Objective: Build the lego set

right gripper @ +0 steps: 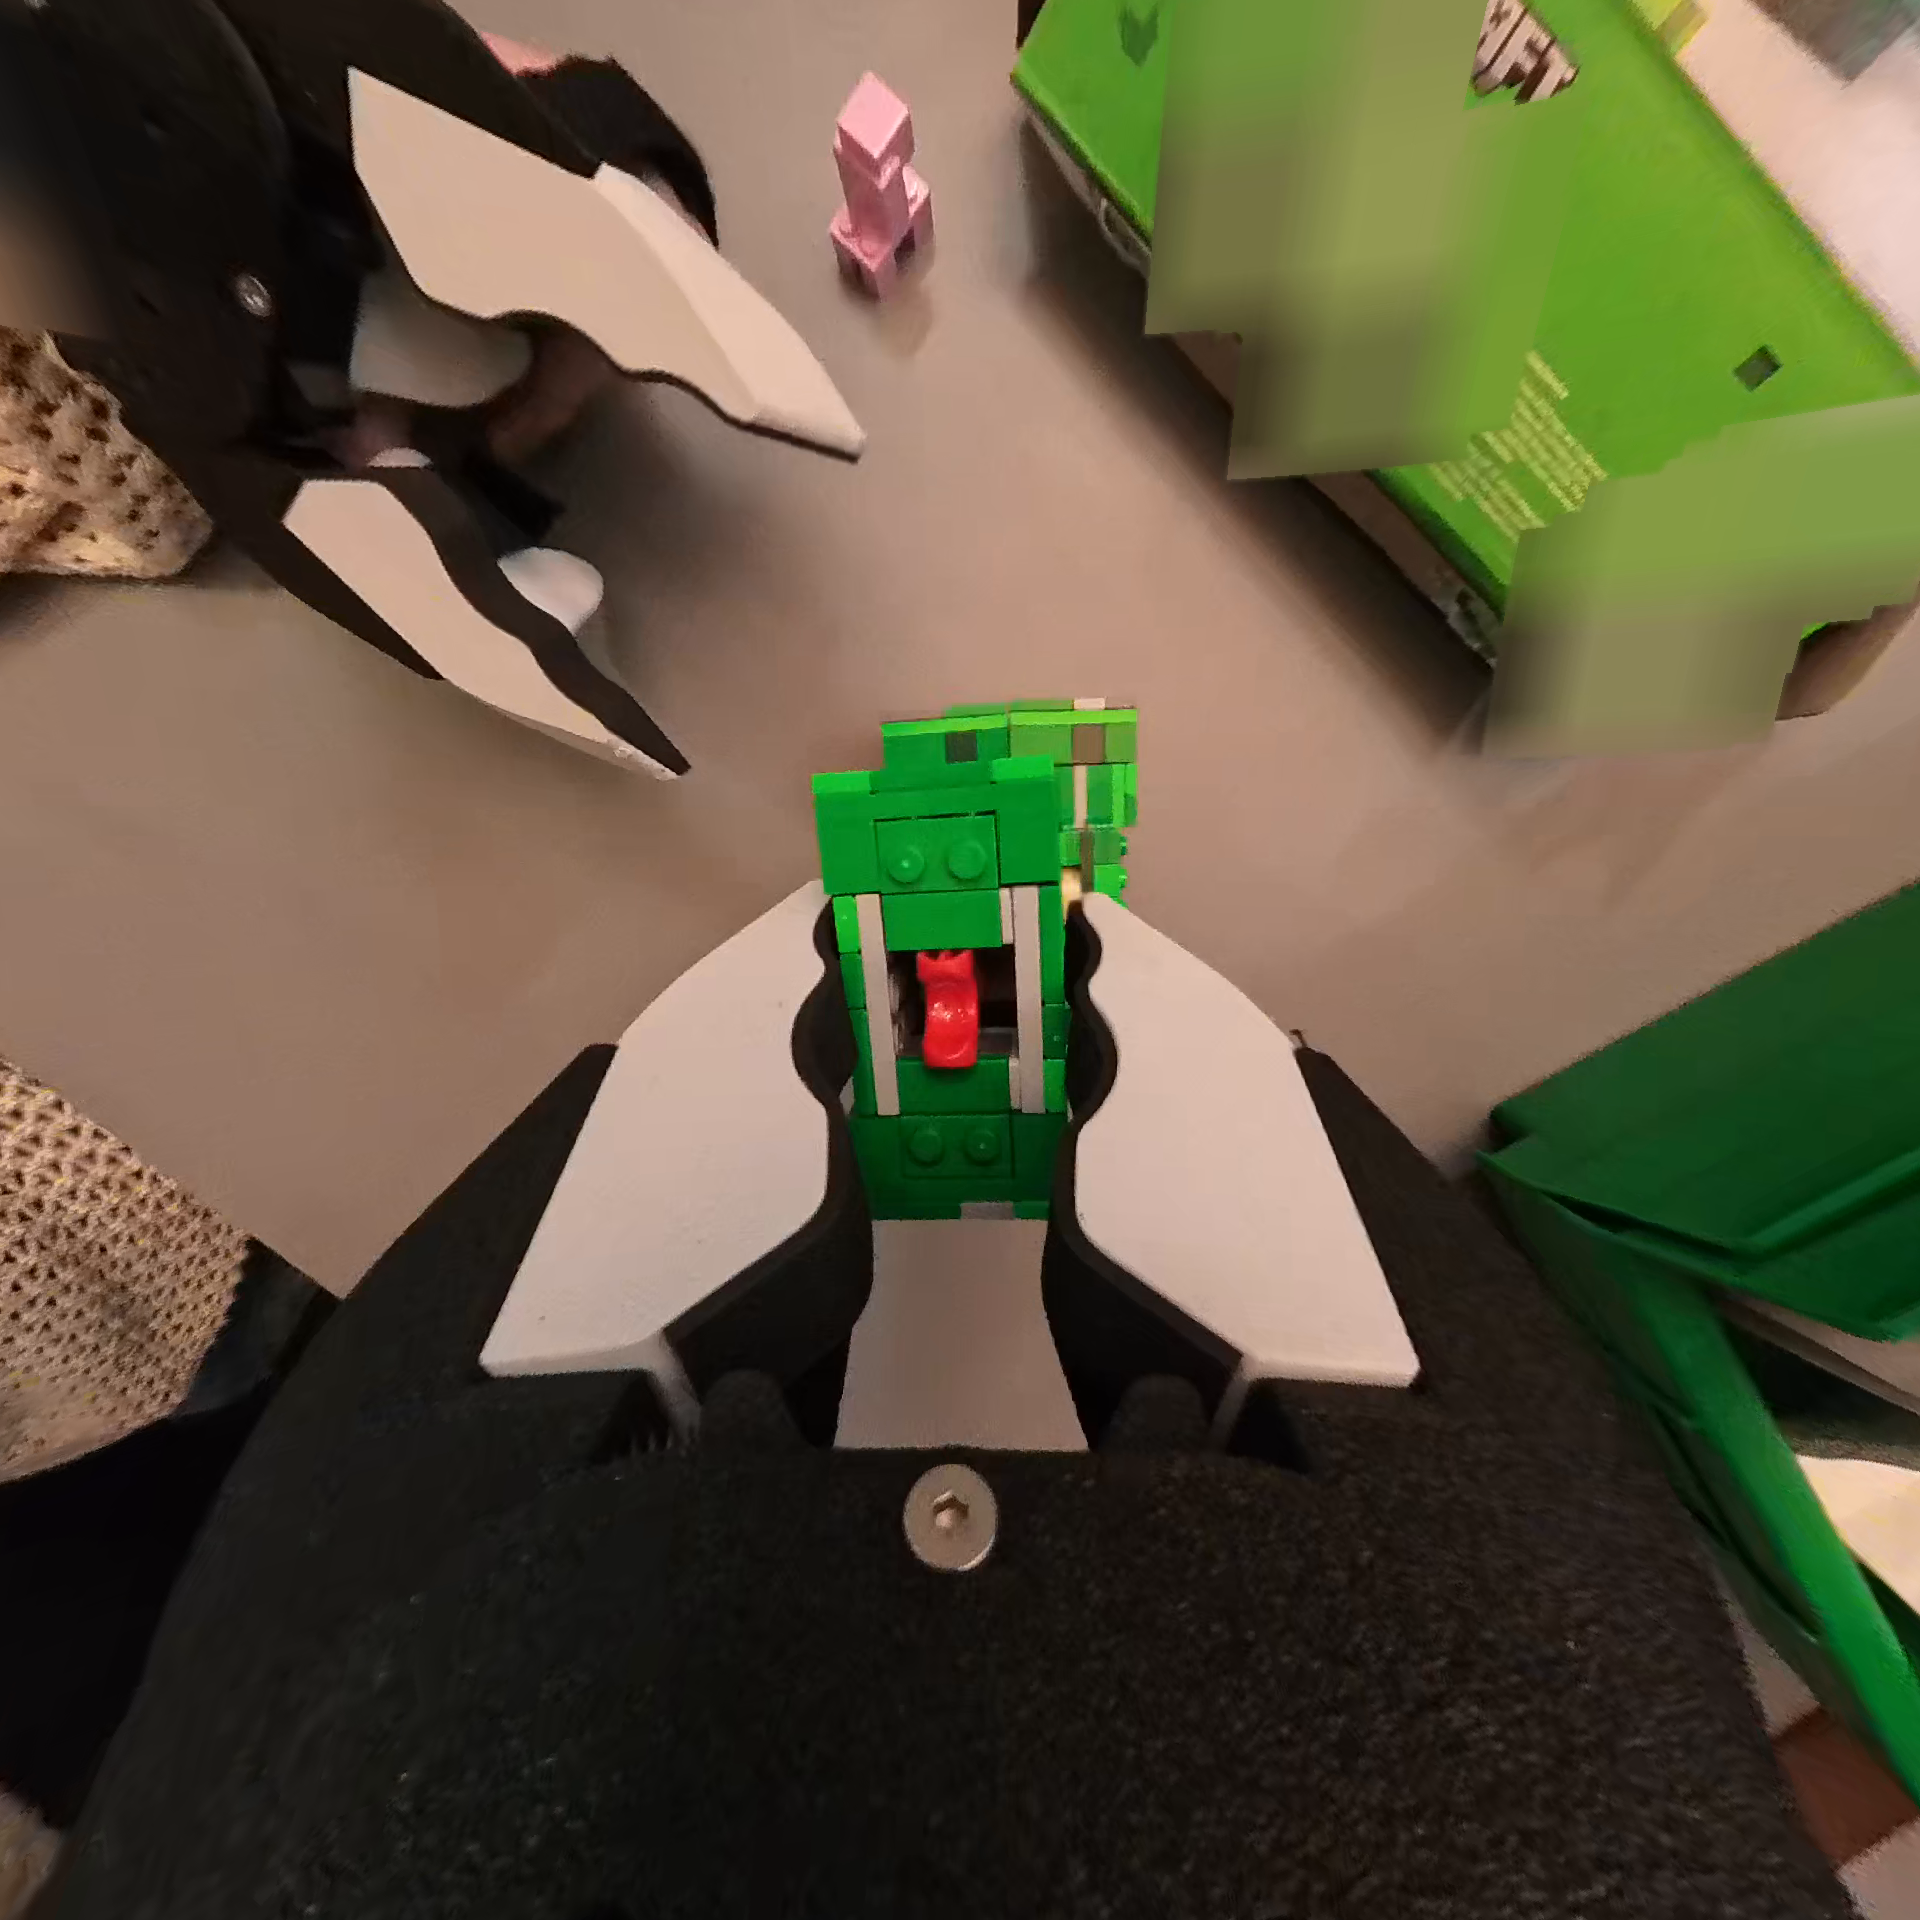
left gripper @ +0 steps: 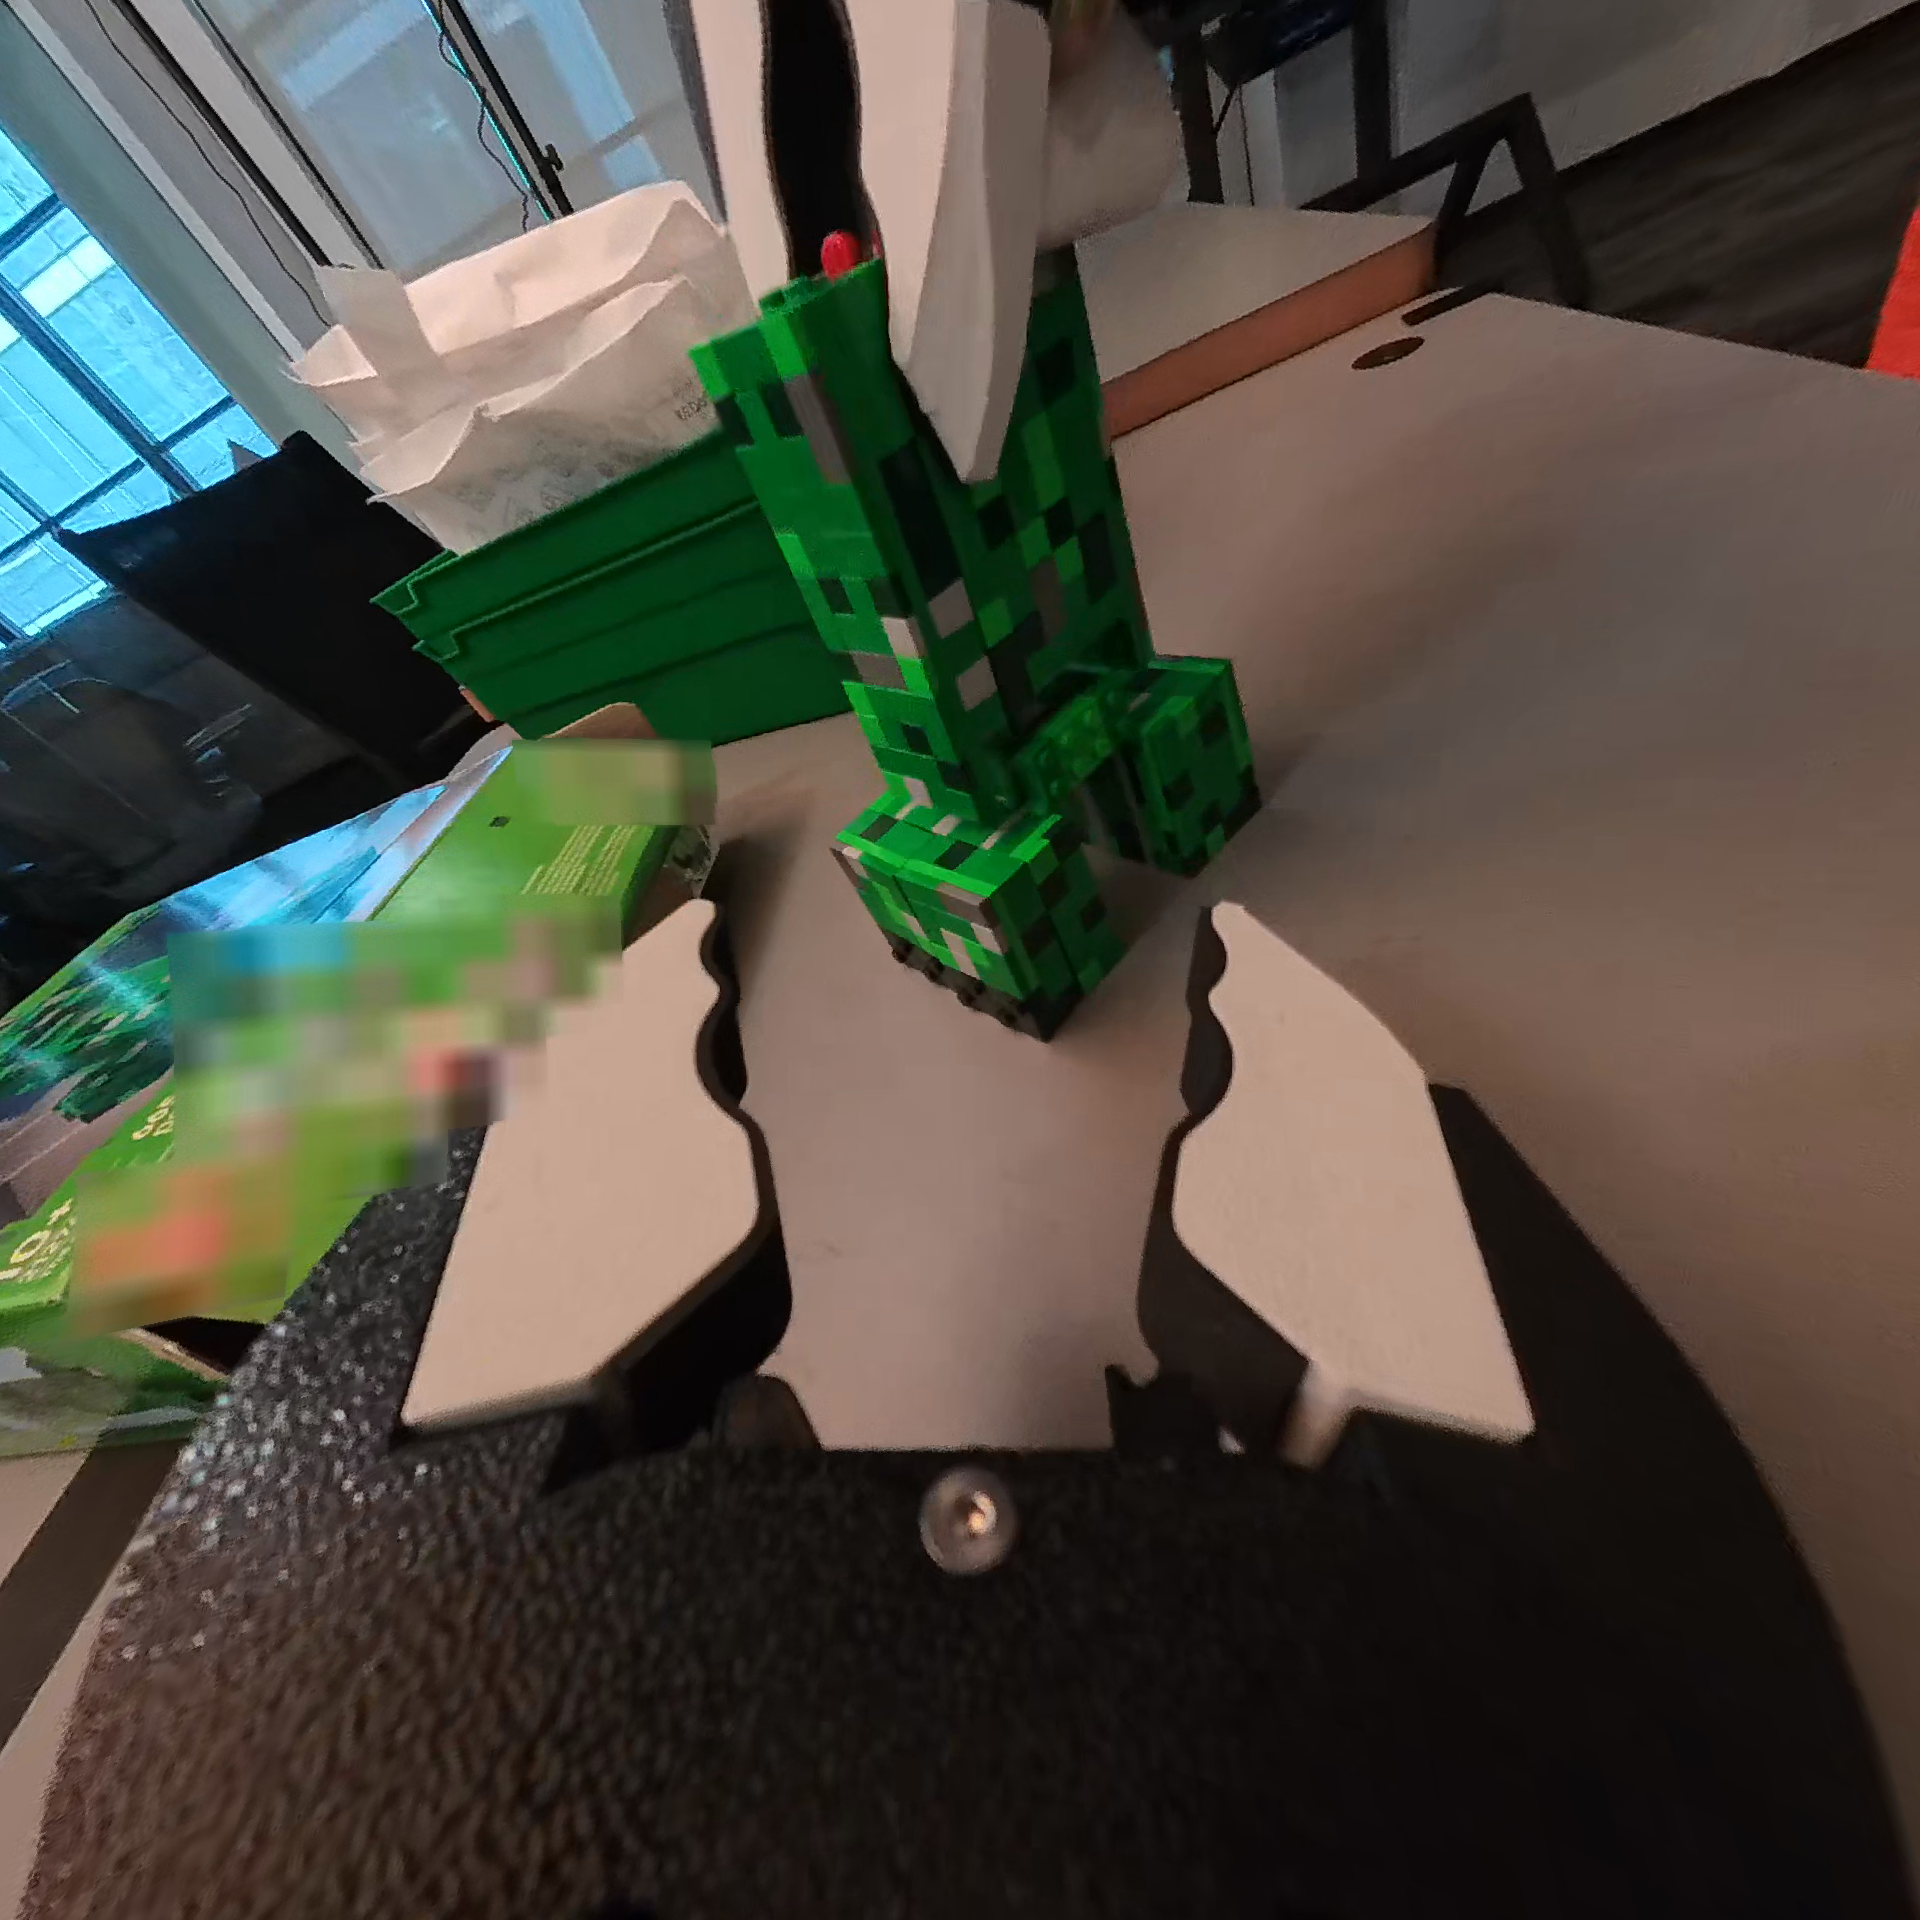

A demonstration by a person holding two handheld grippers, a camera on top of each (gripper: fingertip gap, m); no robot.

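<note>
A green pixel-patterned Lego figure body point(left gripper: 977, 644) stands on its blocky feet point(left gripper: 977, 925) on the grey table point(left gripper: 1507, 727). A small red piece point(left gripper: 836, 252) sits in its open top; it also shows from above in the right wrist view point(right gripper: 948, 1013). My right gripper point(right gripper: 951, 914) is shut on the top of the body point(right gripper: 935, 842), one finger on each side. One of its white fingers point(left gripper: 966, 312) reaches down from above in the left wrist view. My left gripper point(left gripper: 966, 935) is open and empty, just short of the feet; it also shows in the right wrist view point(right gripper: 764, 603).
Stacked green trays point(left gripper: 623, 623) holding white paper bags point(left gripper: 520, 353) stand behind the figure. The green Lego box point(left gripper: 312, 987) lies at the left, and shows in the right wrist view point(right gripper: 1507, 312). A small pink pig figure point(right gripper: 881, 187) stands on the table beyond. About 9 centimeters separates my left fingertips from my right.
</note>
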